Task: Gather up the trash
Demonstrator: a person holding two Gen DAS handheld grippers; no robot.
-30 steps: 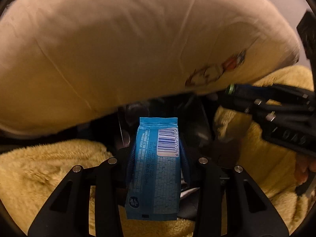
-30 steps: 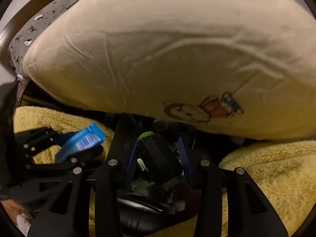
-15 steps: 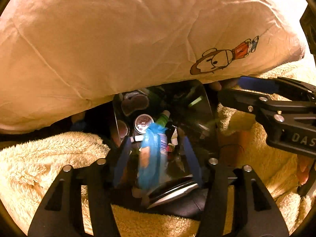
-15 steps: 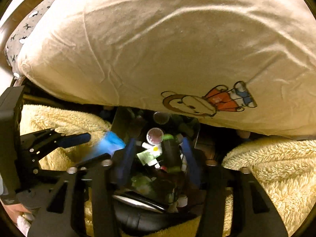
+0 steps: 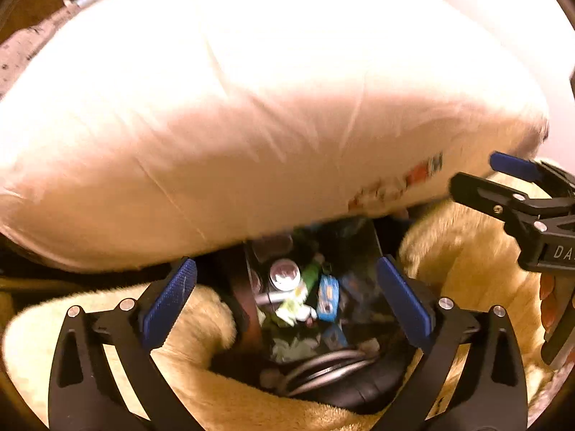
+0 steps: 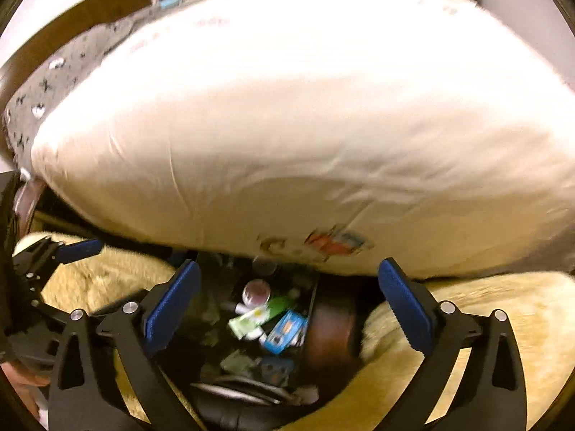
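A dark trash bin (image 5: 363, 384) sits low between yellow fluffy blankets, holding cans, a green bottle and wrappers. The blue wrapper (image 5: 327, 298) lies inside it, also in the right wrist view (image 6: 285, 330). My left gripper (image 5: 287, 298) is open and empty above the bin. My right gripper (image 6: 287, 301) is open and empty above the bin (image 6: 330, 327) too. The right gripper shows at the right edge of the left wrist view (image 5: 517, 194); the left gripper shows at the left edge of the right wrist view (image 6: 54, 258).
A big cream pillow (image 5: 251, 107) with a cartoon print overhangs the bin from behind, as in the right wrist view (image 6: 305, 125). Yellow fluffy blanket (image 5: 460, 251) lies on both sides. A grey patterned cushion (image 6: 54, 82) is at the back left.
The left gripper opened and dropped the blue wrapper into the bin. The right gripper opened and let go of a dark item. Both pulled back and up.
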